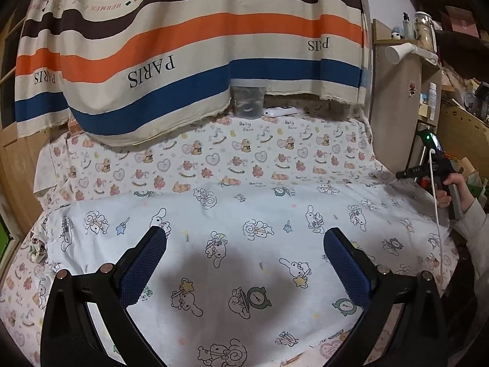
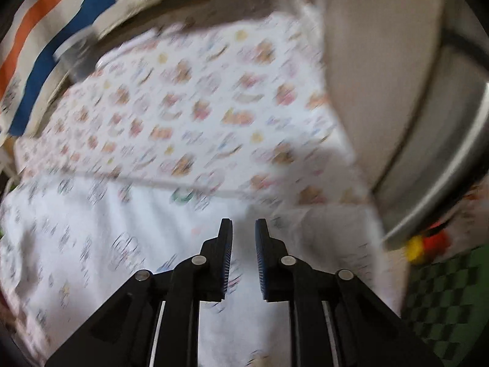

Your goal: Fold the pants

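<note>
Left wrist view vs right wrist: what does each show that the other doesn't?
Left wrist only: the left gripper open wide, a white remote, and the hand holding the other tool. Right wrist only: the right gripper with a narrow empty gap, and a green checkered mat. Both: the cartoon-print pants, bear-print sheet and striped cloth.

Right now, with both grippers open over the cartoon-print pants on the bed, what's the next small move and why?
Probably lower the left gripper onto the near edge of the pants and pinch it. Its jaws stand wide open above the cloth with nothing between them. The right gripper has a narrow gap, also empty. The pants lie spread flat on the bear-print sheet, so a fold looks not yet started.
</note>
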